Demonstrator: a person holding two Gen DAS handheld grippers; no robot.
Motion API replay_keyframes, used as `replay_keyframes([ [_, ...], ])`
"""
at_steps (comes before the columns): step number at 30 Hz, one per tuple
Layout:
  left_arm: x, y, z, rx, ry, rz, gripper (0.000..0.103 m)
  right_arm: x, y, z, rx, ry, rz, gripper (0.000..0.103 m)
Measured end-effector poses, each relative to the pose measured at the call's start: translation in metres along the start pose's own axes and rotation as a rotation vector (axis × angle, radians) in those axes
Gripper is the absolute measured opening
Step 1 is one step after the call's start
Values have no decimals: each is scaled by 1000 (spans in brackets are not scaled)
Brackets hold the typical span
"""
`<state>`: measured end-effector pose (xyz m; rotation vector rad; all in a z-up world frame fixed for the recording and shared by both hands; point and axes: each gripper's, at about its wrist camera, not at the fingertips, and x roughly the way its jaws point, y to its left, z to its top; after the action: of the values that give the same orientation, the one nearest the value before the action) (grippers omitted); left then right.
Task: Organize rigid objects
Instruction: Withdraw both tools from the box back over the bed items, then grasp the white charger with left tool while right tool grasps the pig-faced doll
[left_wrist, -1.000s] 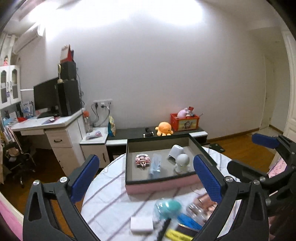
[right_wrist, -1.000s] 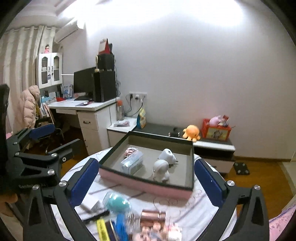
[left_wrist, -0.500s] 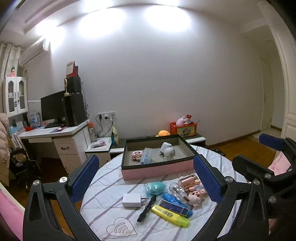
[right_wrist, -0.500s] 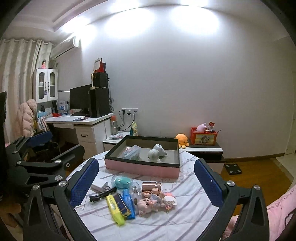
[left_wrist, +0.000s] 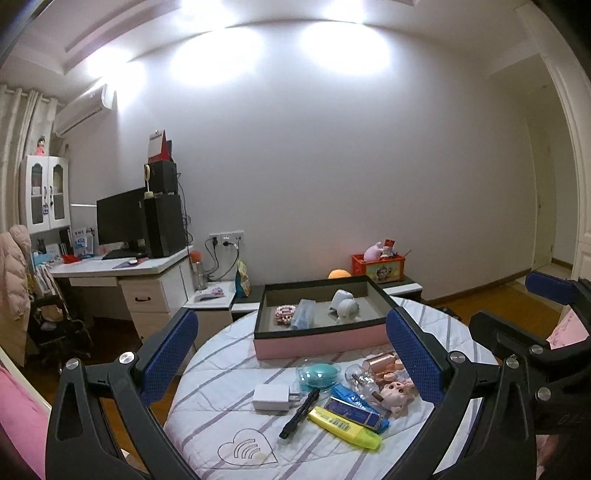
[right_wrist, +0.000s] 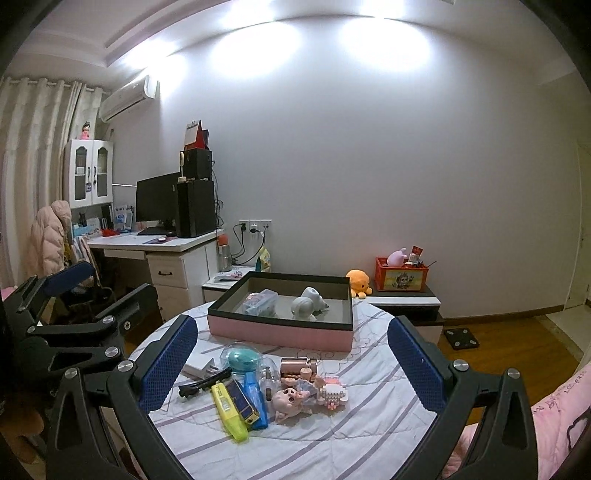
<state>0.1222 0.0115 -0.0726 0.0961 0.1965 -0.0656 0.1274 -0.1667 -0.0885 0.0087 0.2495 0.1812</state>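
A pink box with a dark rim (left_wrist: 321, 341) (right_wrist: 280, 334) stands at the far side of the round table; inside lie a bead bracelet (left_wrist: 283, 314), a clear packet (left_wrist: 302, 318) and white figures (left_wrist: 345, 306). In front of it lie a teal case (left_wrist: 319, 373), a white charger (left_wrist: 271, 397), a black clip (left_wrist: 299, 411), a yellow highlighter (left_wrist: 343, 426), a blue tube (left_wrist: 360, 404), a pig figure (left_wrist: 397, 393) and a copper tube (left_wrist: 380, 362). My left gripper (left_wrist: 291, 363) and right gripper (right_wrist: 291, 363) are both open and empty, held back above the table's near side.
The table carries a striped white cloth (left_wrist: 236, 435). A desk with a monitor (left_wrist: 122, 221) stands at the left, a low cabinet with a red box (left_wrist: 378, 264) and an orange plush (right_wrist: 358, 282) behind the table. Pink bedding (right_wrist: 554, 424) lies at the right.
Both grippers have pulled back and up from the box. The loose objects in front of it have come fully into view. Both stay open.
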Motion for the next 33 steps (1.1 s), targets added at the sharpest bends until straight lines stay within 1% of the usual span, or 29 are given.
replay_keyframes([
  [3, 6, 3, -6, -17, 32, -24, 103, 4, 1, -2, 3, 15, 7, 103],
  [6, 19, 10, -18, -60, 111, -66, 103, 11, 0, -9, -3, 43, 1, 103],
  [7, 24, 11, -23, -68, 136, -68, 103, 15, -1, -12, -4, 59, -4, 103],
  [11, 42, 18, -48, -86, 221, -40, 103, 28, -10, -30, 6, 123, -21, 103],
  [15, 59, 18, -71, -112, 298, -45, 103, 45, -23, -53, 21, 205, -44, 103],
  [20, 85, 16, -99, -69, 404, -30, 103, 66, -38, -79, 41, 297, -61, 103],
  [25, 107, 33, -113, -110, 464, 5, 103, 83, -50, -92, 58, 348, -74, 103],
  [31, 140, 46, -118, -129, 506, 15, 103, 105, -58, -98, 84, 388, -70, 103],
  [33, 153, 51, -119, -142, 520, 29, 103, 112, -59, -99, 89, 400, -70, 103],
])
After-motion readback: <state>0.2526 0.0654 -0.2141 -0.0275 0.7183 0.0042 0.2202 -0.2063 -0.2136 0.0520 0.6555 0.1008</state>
